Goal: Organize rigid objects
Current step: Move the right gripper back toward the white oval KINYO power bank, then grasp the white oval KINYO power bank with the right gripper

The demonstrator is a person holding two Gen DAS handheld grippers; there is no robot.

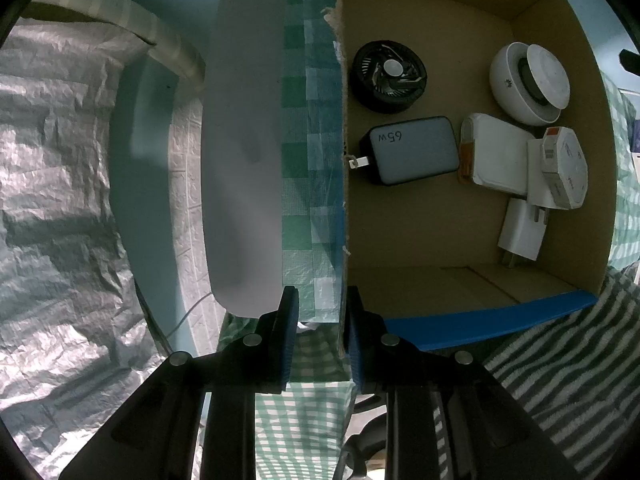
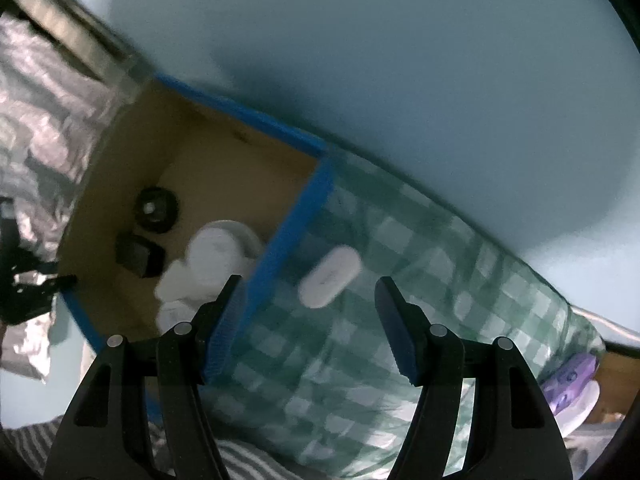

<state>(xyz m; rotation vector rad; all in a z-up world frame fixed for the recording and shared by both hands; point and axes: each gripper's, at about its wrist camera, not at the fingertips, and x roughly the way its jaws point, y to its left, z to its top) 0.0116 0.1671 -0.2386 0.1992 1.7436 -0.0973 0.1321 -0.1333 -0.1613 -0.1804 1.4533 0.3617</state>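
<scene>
Cardboard box wall [image 1: 342,200] pinched in left gripper [image 1: 322,340], steadying it; fan [image 1: 388,76] and chargers lie inside

Right view, blurred: right gripper [image 2: 308,320] open, empty, above checked cloth [image 2: 360,360]; white oblong case [image 2: 329,278] just beyond. Centre jaws, grip across short sides

Setting. Green-and-white checked cloth [image 2: 400,320] covers the worktop. Pale blue wall [image 2: 400,60] rises beyond it. Crinkled silver foil sheeting [image 1: 52,200] and white brick-embossed panelling [image 1: 188,168] fill the left. Grey-striped fabric [image 1: 560,360] lies at lower right. Lighting dim, bluish.
</scene>
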